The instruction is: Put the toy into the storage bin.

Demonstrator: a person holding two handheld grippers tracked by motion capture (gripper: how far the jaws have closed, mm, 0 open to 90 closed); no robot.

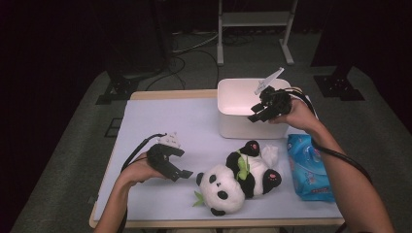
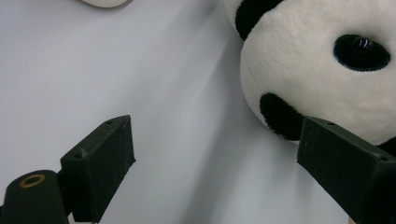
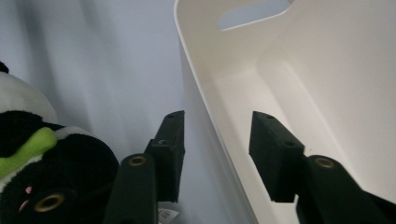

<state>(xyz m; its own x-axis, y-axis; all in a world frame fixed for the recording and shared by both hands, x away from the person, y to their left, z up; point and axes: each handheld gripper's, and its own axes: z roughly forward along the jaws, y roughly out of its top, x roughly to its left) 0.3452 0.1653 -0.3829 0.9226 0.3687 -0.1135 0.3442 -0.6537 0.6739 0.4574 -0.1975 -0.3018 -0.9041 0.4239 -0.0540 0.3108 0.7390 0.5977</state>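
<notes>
- The white bin (image 1: pixel 241 112) is sitting at the far edge of the pale blue table (image 1: pixel 160 121), right of the middle, with the stuffed panda (image 1: pixel 236 178) lying on its back just in front of it.
- The panda is resting near the table's near edge, its head pointing toward the left gripper (image 1: pixel 180 172), its feet toward a blue wipes pack (image 1: pixel 309 167) lying just to its right.
- The left gripper is hovering low over the table beside the panda's head; in the left gripper view its jaws are standing wide apart with bare table between them, and one jaw is sitting close against the panda's cheek (image 2: pixel 322 70), though I cannot tell whether it is touching.
- The right gripper (image 1: pixel 259 115) is reaching over the bin's front wall near its right end.
- In the right gripper view its jaws are straddling the bin's rim (image 3: pixel 205 107), one outside the wall and one inside; they are standing about half open, with small gaps showing on both sides of the wall, so they are apparently not gripping it.
</notes>
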